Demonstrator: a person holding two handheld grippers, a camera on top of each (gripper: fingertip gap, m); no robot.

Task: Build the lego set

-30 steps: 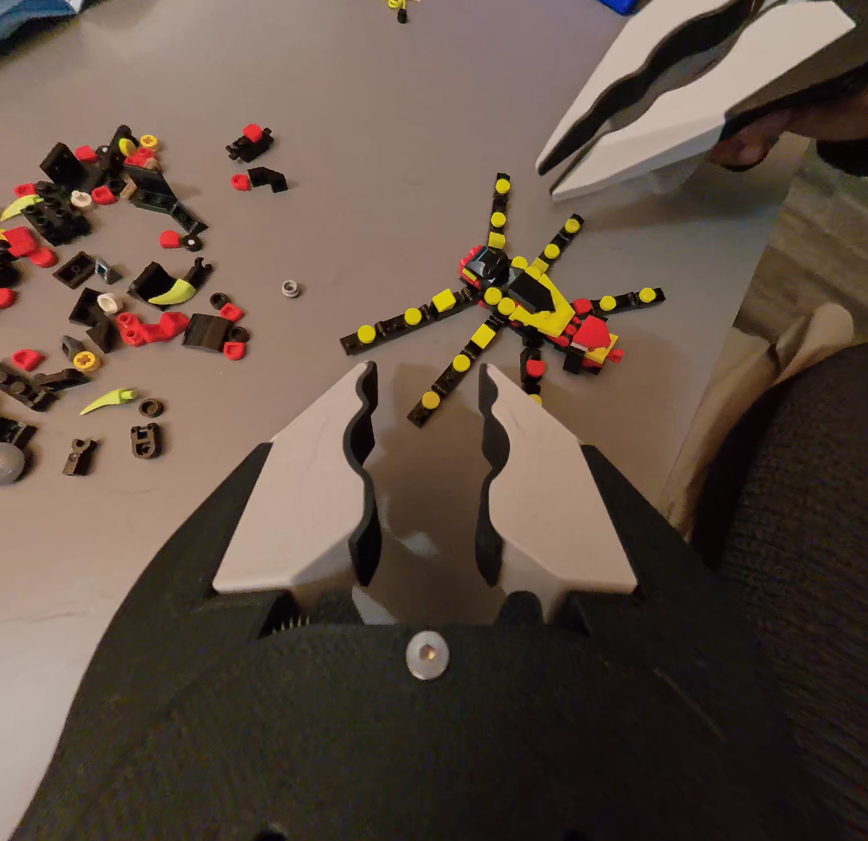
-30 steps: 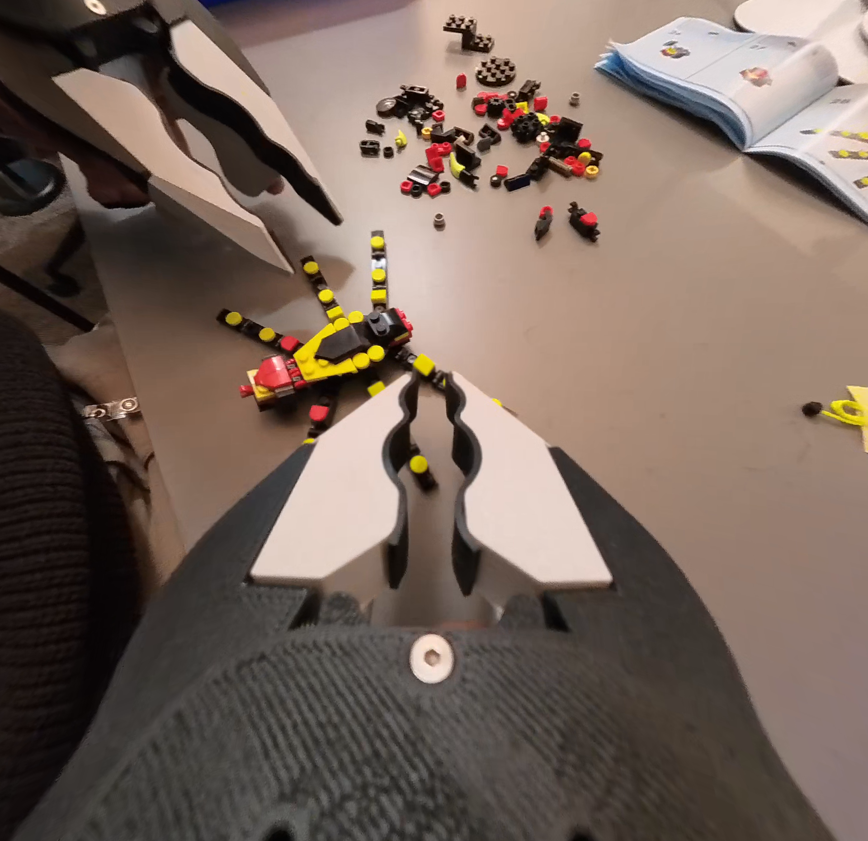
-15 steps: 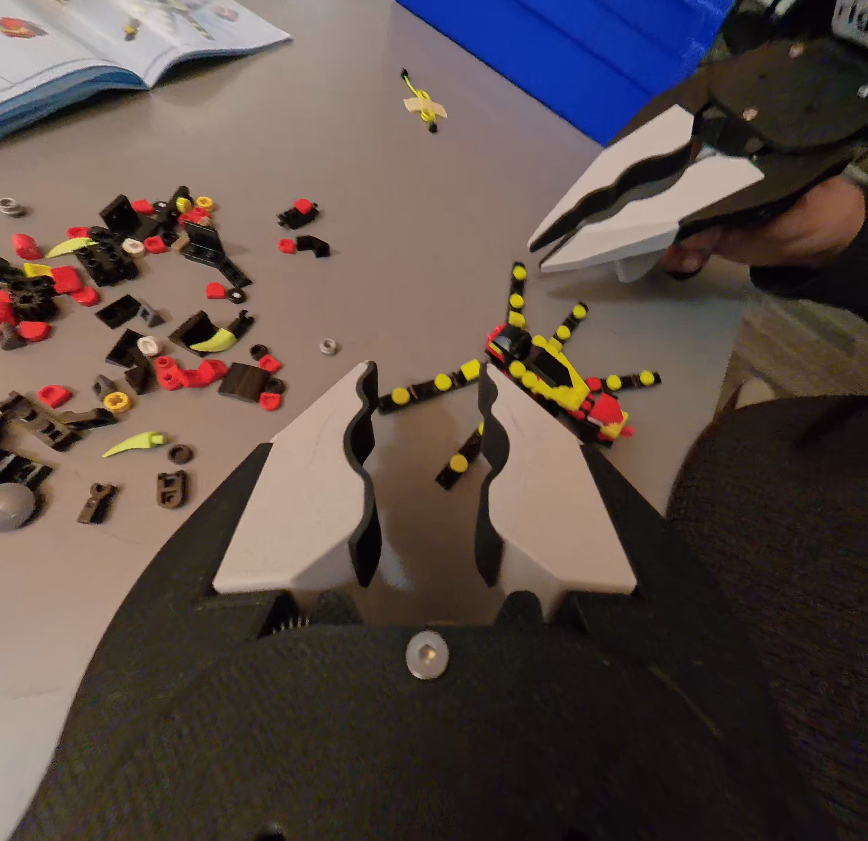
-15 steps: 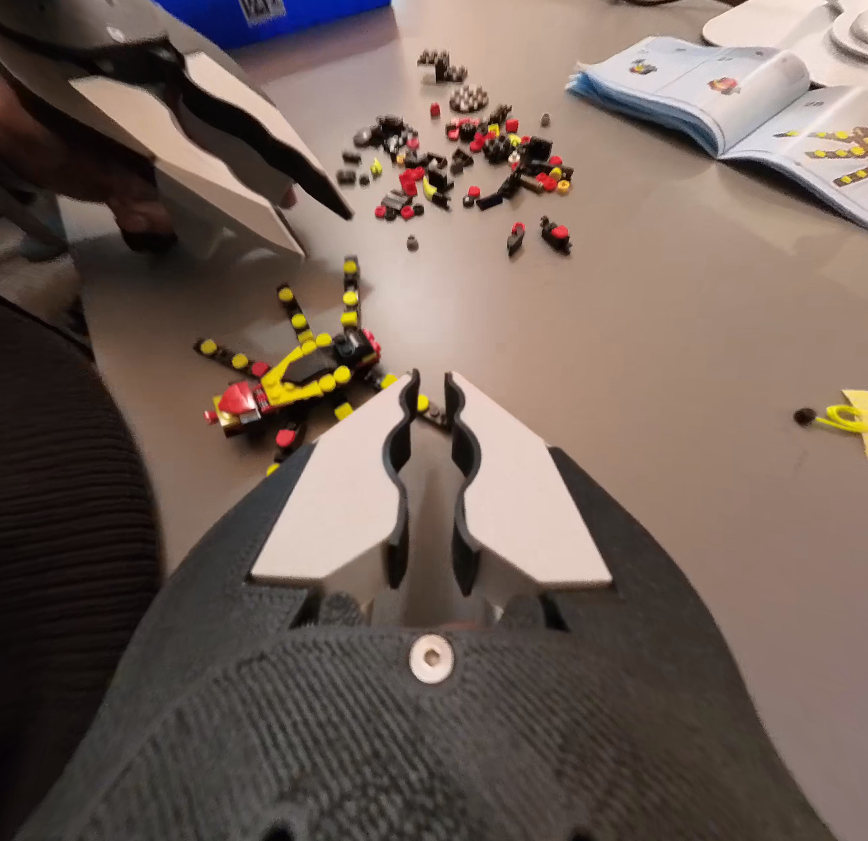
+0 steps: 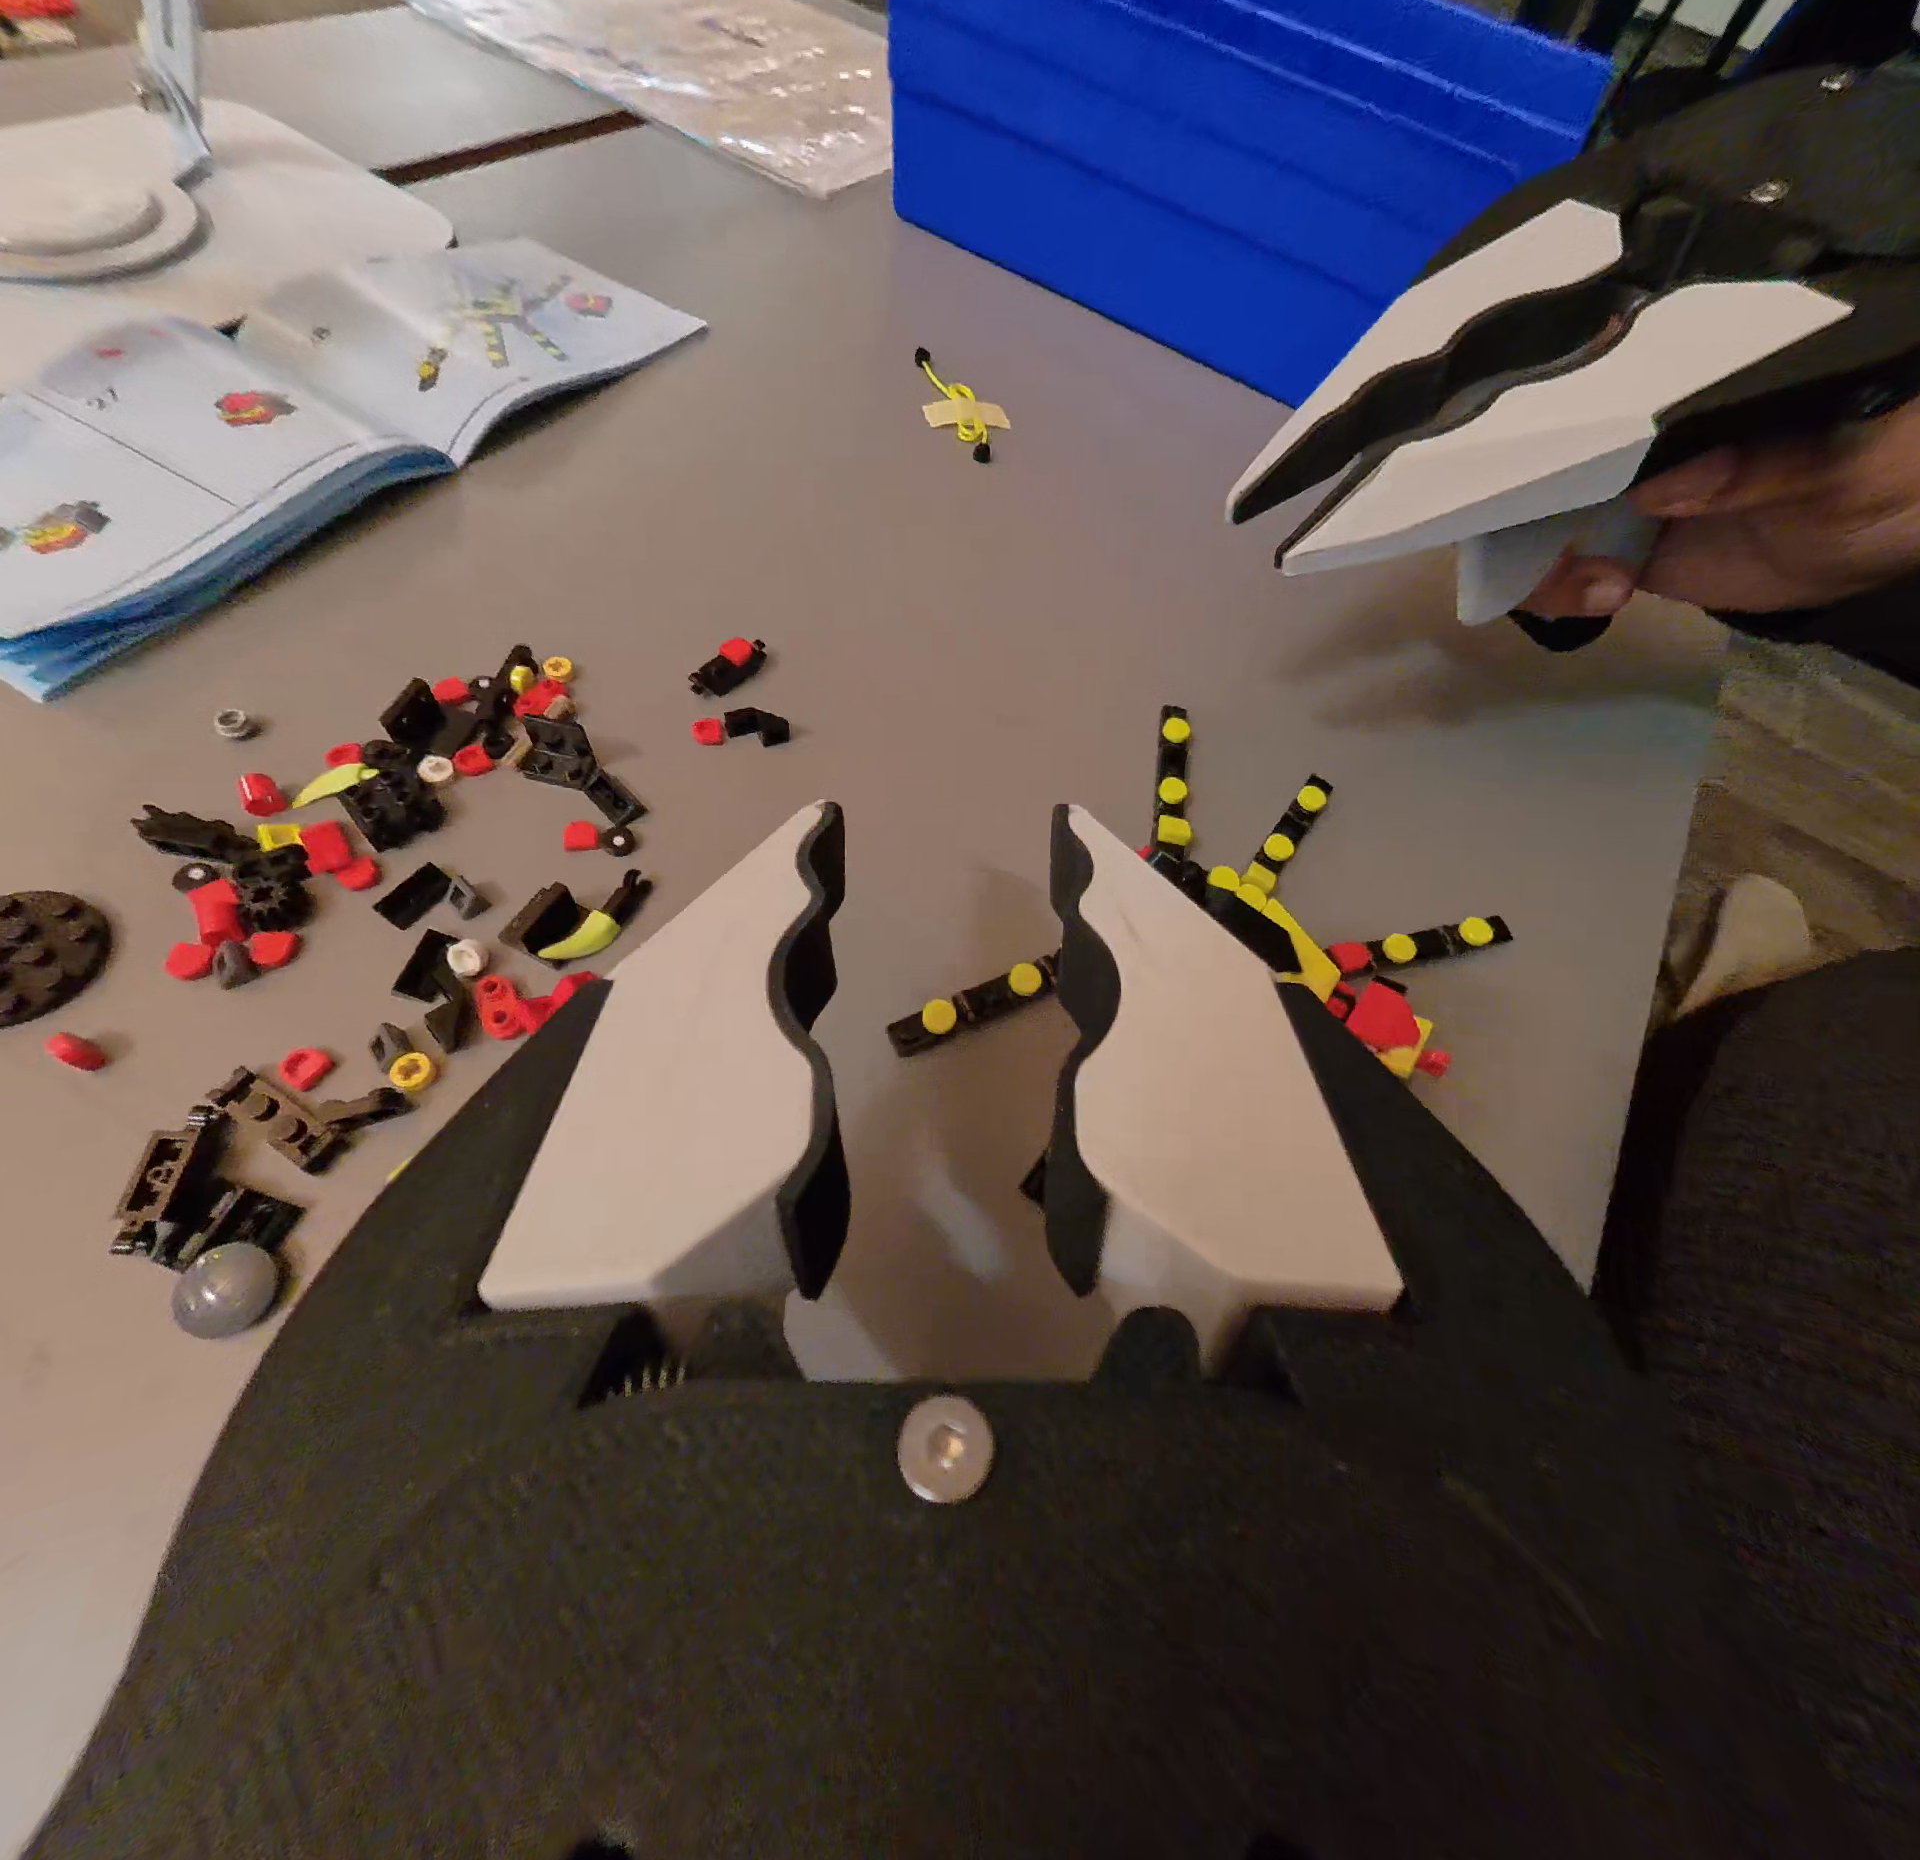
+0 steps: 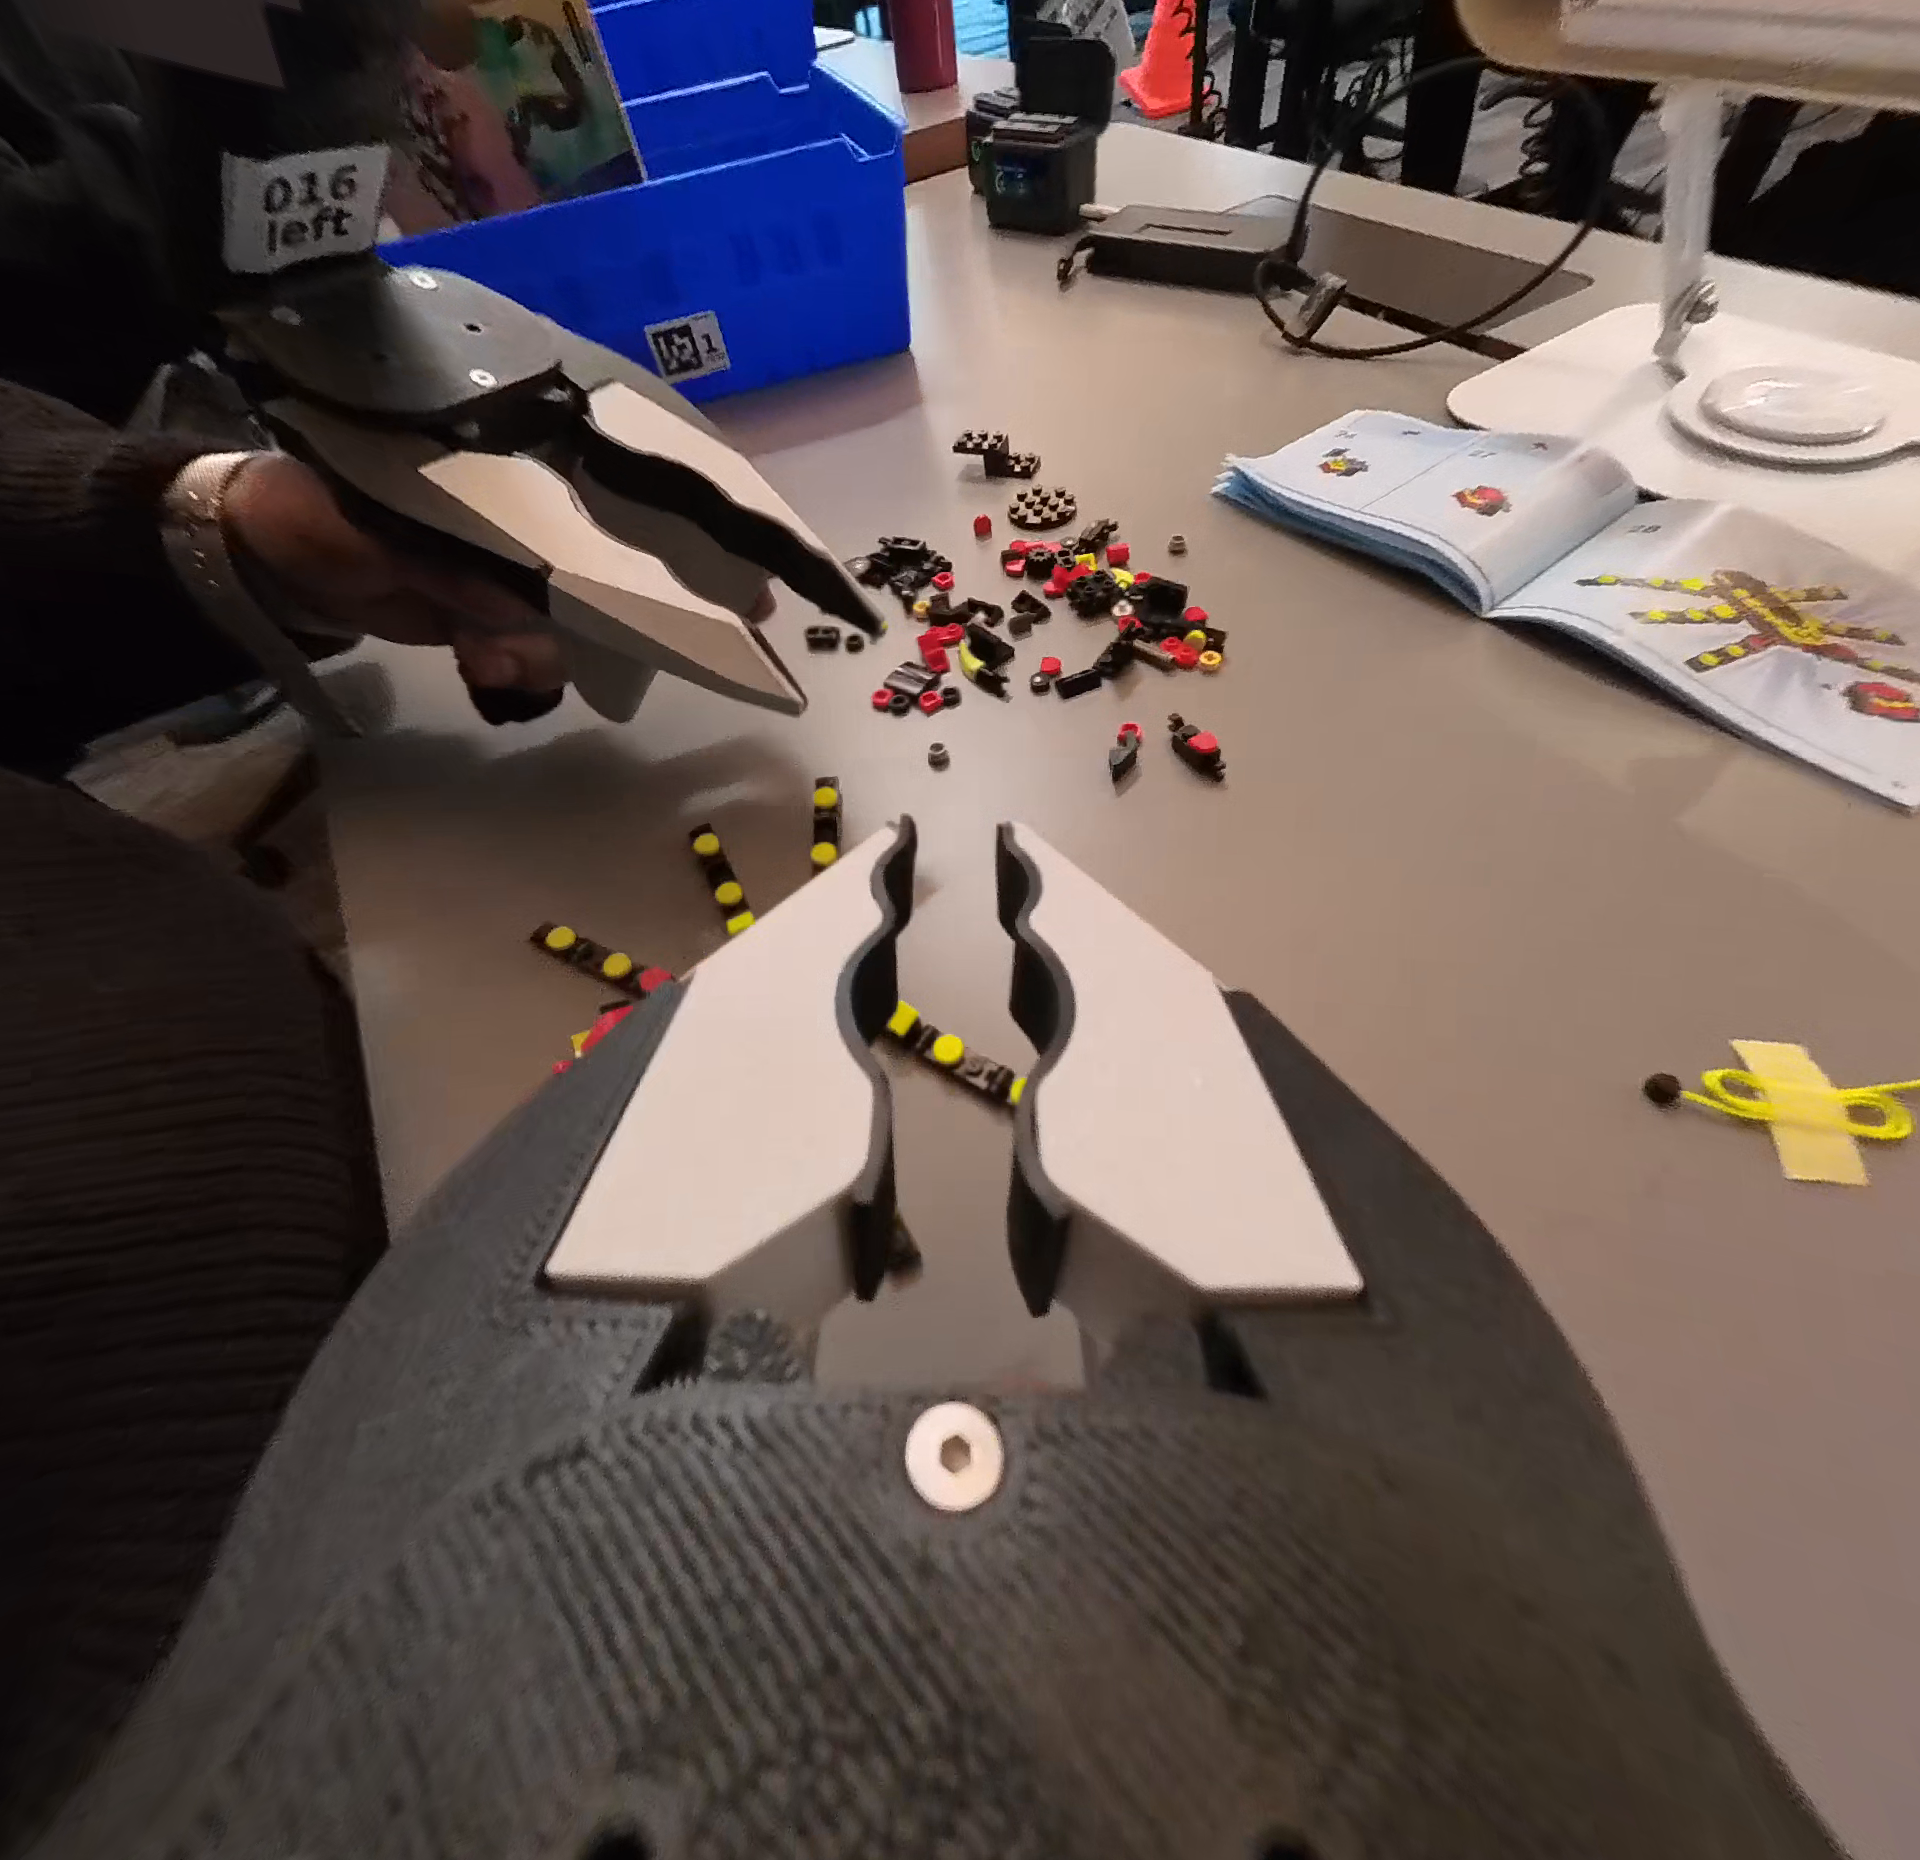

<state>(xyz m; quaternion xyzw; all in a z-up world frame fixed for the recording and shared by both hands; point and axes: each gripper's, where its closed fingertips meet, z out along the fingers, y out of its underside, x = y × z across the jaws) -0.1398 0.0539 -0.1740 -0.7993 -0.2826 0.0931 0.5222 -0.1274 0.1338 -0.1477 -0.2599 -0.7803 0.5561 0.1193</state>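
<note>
Both grippers hovered empty above the grey table [image 5: 1039,584]. The left gripper [image 5: 940,823] was spread wide and the right gripper [image 6: 954,834] narrowly parted. The half-built spider model [image 5: 1288,937] lay at centre right and the loose bricks [image 5: 416,875] at left, probably awaiting a look at the open instruction booklet [image 5: 260,428].

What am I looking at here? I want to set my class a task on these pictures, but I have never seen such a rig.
A person holds a two-finger gripper in each hand; each carries a camera looking along its fingers. One picture comes from the left gripper, one from the right gripper. Both are open and hold nothing. On the grey table lie a half-built black and yellow lego model, a pile of loose pieces, an open instruction booklet and a blue bin.
</note>
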